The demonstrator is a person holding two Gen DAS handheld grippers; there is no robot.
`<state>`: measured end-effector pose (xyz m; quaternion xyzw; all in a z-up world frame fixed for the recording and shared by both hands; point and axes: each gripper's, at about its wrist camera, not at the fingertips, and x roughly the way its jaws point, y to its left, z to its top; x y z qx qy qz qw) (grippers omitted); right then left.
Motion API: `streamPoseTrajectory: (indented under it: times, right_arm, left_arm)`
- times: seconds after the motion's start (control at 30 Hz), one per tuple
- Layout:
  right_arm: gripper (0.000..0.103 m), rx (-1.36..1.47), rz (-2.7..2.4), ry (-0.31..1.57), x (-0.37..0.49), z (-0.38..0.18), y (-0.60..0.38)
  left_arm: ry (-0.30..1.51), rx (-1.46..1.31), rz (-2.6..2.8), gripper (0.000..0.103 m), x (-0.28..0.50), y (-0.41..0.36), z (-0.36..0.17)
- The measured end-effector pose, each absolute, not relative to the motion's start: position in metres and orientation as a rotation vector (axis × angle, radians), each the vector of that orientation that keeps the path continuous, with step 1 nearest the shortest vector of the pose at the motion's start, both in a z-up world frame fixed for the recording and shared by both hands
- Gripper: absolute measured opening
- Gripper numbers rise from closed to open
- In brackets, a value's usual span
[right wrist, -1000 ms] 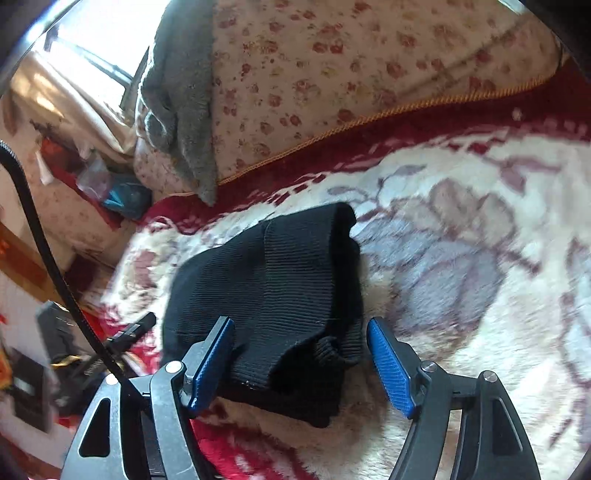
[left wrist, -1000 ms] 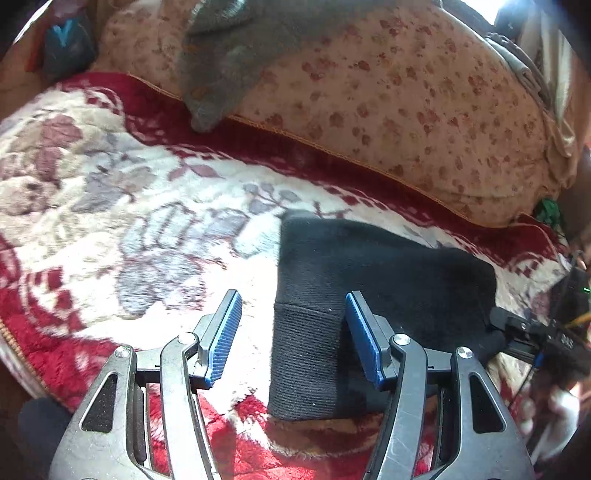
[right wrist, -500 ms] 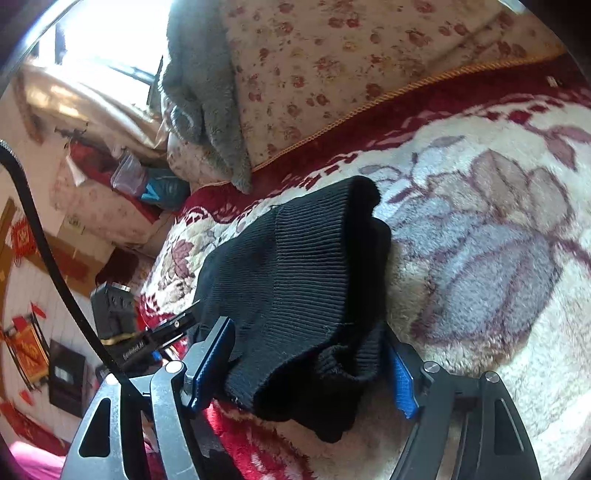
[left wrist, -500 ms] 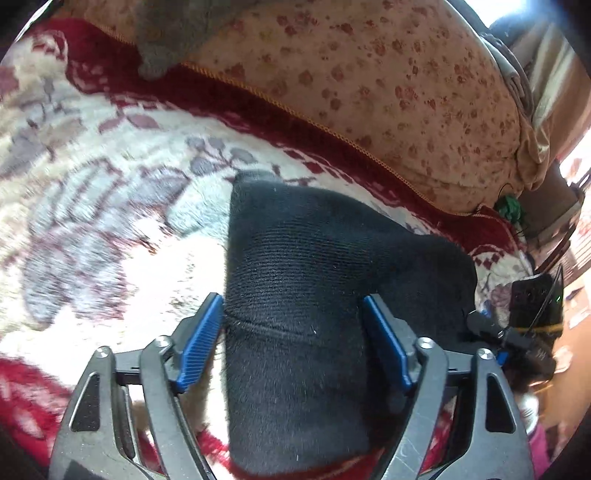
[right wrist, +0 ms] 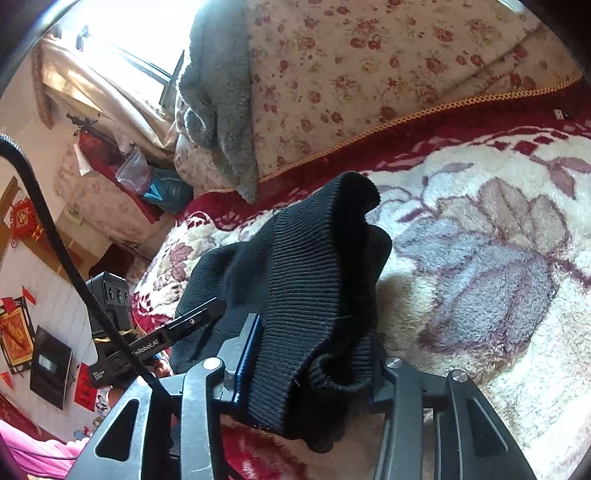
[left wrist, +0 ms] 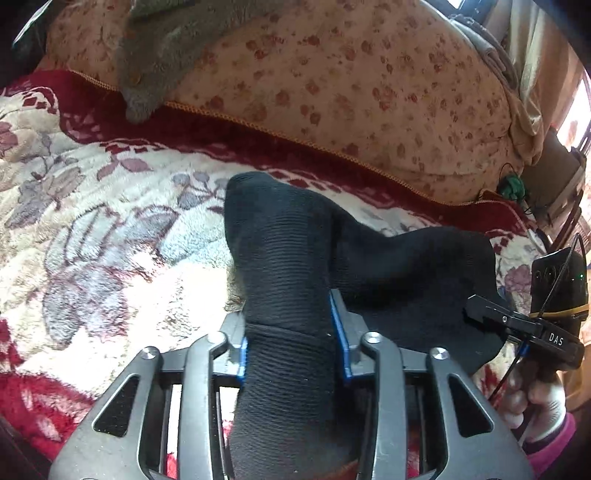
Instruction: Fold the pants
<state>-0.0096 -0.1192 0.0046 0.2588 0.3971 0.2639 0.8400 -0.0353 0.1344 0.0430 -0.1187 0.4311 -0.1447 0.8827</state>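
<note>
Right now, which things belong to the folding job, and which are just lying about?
In the job:
- black pants
- left gripper, shut on them
- right gripper, shut on them

Lying about:
- grey towel
- floral quilt
- flowered blanket underneath

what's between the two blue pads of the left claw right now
A bunched ribbed end of the black knit pants fills the gap, pinched by the left claw, as the left wrist view shows.

I see a plush cream-and-red floral blanket [left wrist: 110, 236] filling the lower left, a rose-print quilt roll [left wrist: 351, 96] across the top, a bright sunlit window [right wrist: 129, 33] upper left, and white panelled wall [right wrist: 48, 295] lower left.
</note>
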Motion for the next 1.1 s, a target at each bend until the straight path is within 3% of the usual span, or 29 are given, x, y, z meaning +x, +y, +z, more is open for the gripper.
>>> streamPoseTrajectory:
  times: [0.53,0.97,1.03,1.1]
  right_arm:
    - [0.04,0.496,0.719,0.829,0.019,0.04,-0.011]
    - [0.041,0.494,0.77,0.959,0.078,-0.006,0.095]
    - [0.042,0.469,0.747,0.966,0.08,-0.011,0.098]
    - [0.047,0.453,0.725,1.004,0.084,-0.017,0.098]
  left_arm:
    - [0.794,-0.287,-0.132,0.032,-0.041,0.249,0.091]
    - [0.878,-0.439,0.03,0.033,-0.035,0.353,0.037]
    - [0.881,-0.462,0.031,0.038,-0.036,0.356,0.031]
    - [0.872,-0.46,0.051,0.052,-0.038,0.356,0.03]
